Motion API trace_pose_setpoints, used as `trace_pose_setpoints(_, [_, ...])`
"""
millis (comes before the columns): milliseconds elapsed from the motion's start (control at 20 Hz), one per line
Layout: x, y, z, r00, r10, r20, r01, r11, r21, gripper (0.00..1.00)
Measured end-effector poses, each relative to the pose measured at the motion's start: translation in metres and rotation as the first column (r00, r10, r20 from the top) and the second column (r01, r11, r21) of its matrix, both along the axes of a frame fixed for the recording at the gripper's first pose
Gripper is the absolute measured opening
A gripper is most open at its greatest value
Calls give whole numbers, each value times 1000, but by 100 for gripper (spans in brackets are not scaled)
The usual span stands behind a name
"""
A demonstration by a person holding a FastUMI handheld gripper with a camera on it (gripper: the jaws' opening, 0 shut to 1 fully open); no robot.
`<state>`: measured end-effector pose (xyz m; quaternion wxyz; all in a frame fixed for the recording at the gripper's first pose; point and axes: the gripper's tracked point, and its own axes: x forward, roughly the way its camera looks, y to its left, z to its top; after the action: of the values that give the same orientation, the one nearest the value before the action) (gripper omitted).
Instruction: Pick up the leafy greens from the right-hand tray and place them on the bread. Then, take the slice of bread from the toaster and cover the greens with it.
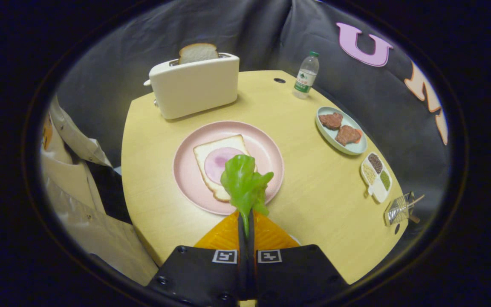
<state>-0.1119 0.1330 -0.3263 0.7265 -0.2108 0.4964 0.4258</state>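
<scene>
Gripper (pixel 245 215) jaws pressed nearly together, pinching the leafy greens (pixel 244 183), greens raised over the near edge of the bread (pixel 218 166) on the pink plate (pixel 271 157), toaster (pixel 194 87) beyond

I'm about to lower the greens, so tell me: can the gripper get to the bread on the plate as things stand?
Probably yes. The gripper is shut on the greens, which hang over the near edge of the bread on the pink plate. Nothing stands between them; the toaster sits well beyond.

hand-held gripper (pixel 246 219) | fingers (pixel 241 228) pressed nearly together, clamping a leaf | pointing forward and downward
</scene>
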Motion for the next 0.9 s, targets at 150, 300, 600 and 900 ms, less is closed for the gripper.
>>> trace_pose_setpoints(150, [4, 25, -1, 1000, 21, 0, -21, 1000, 18, 4])
trace_pose_setpoints(300, [5, 47, -5, 999, 42, -7, -41, 999, 32, 4])
trace_pose_setpoints(600, [1, 82, -14, 996, 81, -34, -79, 995, 64, 5])
trace_pose_setpoints(900, [1, 102, -29, 994, 88, -65, -83, 994, 72, 8])
